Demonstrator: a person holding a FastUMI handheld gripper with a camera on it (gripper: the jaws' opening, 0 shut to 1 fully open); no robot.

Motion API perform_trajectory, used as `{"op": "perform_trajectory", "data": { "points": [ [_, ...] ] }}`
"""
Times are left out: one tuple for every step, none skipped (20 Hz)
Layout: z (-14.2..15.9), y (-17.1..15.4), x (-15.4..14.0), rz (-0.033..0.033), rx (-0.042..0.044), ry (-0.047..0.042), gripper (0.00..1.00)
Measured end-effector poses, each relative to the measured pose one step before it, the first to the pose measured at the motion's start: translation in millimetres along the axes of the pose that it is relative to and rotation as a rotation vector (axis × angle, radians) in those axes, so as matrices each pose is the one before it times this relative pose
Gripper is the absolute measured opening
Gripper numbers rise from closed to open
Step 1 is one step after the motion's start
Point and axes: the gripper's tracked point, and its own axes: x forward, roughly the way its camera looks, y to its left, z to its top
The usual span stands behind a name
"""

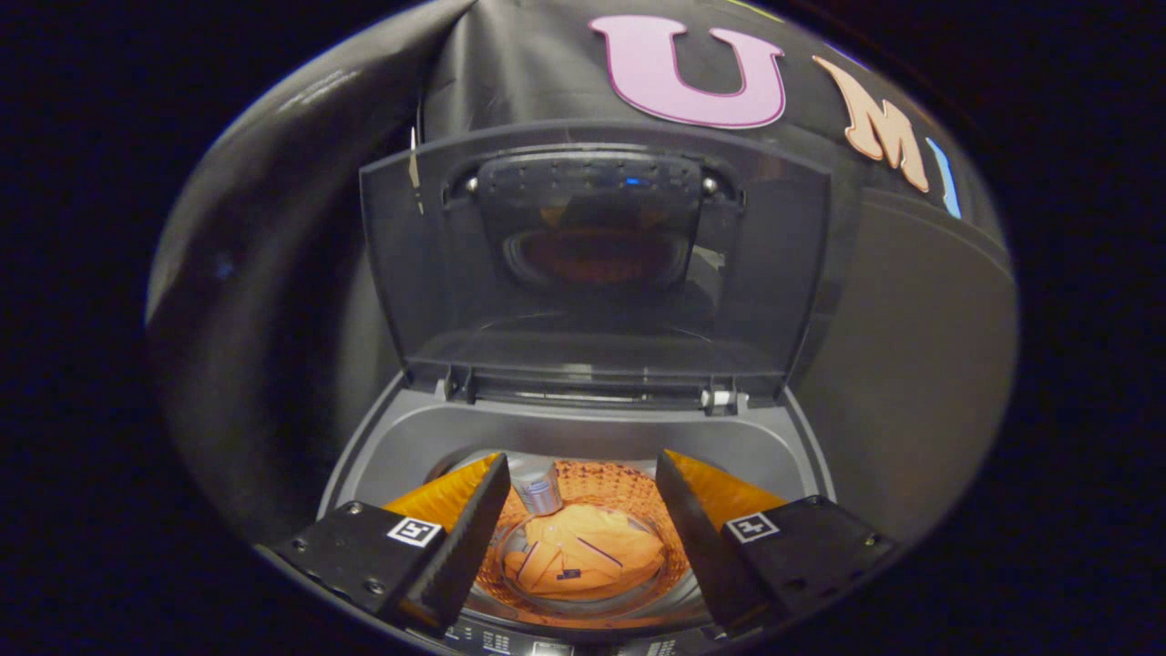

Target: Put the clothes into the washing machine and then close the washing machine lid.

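Jaws of the gripper (583,538) stand wide apart, holding nothing, above the washing machine (583,437). Below and between them an orange garment (583,551) lies in the drum. Beyond, the lid (592,264) stands upright, open.

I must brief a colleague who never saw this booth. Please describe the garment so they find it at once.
Find the grey top-loading washing machine with its lid standing open. Look down into its drum, seen between the open gripper fingers. The orange garment lies crumpled at the bottom, the only cloth there.
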Motion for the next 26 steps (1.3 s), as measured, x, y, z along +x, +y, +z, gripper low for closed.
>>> {"op": "perform_trajectory", "data": {
  "points": [
    [14.95,1.81,-4.39,0.00729,0.00854,-0.01750,0.98],
    [14.89,-1.13,-4.35,0.00181,0.00110,-0.01068,0.98],
    [19.07,1.24,-4.31,0.00827,0.00785,-0.02504,0.98],
    [16.48,2.63,-2.83,0.01670,0.00182,-0.01712,0.98],
    [16.15,3.14,-2.55,0.02046,0.00181,-0.00837,0.98],
    [15.29,3.64,-1.79,0.01804,-0.00049,-0.00803,0.98],
    [15.66,0.54,-0.99,0.00220,-0.00042,-0.00460,0.98],
    [12.53,0.72,1.29,0.00968,0.00009,0.00340,0.98],
    [13.77,0.93,0.47,0.00007,0.00582,0.00081,0.98],
    [19.18,0.11,-0.79,-0.00284,0.00004,-0.02273,0.98],
    [14.14,1.05,-1.81,-0.00672,-0.00656,-0.02187,0.98],
    [17.33,0.11,0.89,-0.00338,-0.00277,-0.02581,0.98],
    [19.99,2.10,1.97,0.00470,0.00682,-0.03851,0.98],
    [14.51,1.59,3.47,0.00100,0.01300,-0.03277,0.98],
    [13.77,-0.94,4.79,-0.00460,0.01810,-0.03082,0.98],
    [9.21,-3.40,4.48,-0.00621,0.02712,-0.02484,0.97],
    [1.91,-3.35,7.26,-0.00909,0.02125,-0.00323,0.97],
    [-5.49,-4.47,10.82,-0.01975,0.00306,-0.00001,0.97],
    [-5.60,-0.95,9.51,-0.00682,-0.01205,0.01137,0.97],
    [-4.14,0.91,9.21,-0.01321,-0.03209,0.00393,0.97],
    [-4.77,0.56,8.93,-0.01132,-0.05274,-0.00536,0.97],
    [-4.58,-0.64,5.14,-0.01865,-0.05277,-0.00490,0.97],
    [-4.56,-2.55,0.82,-0.02195,-0.03385,-0.00460,0.97],
    [-3.94,-4.10,-3.23,-0.02639,-0.00402,0.01228,0.97],
    [-6.08,-1.89,-1.45,-0.01531,0.02901,0.02262,0.97],
    [1.15,6.13,-4.28,0.01670,0.07415,0.00263,0.97]
  ]
}}
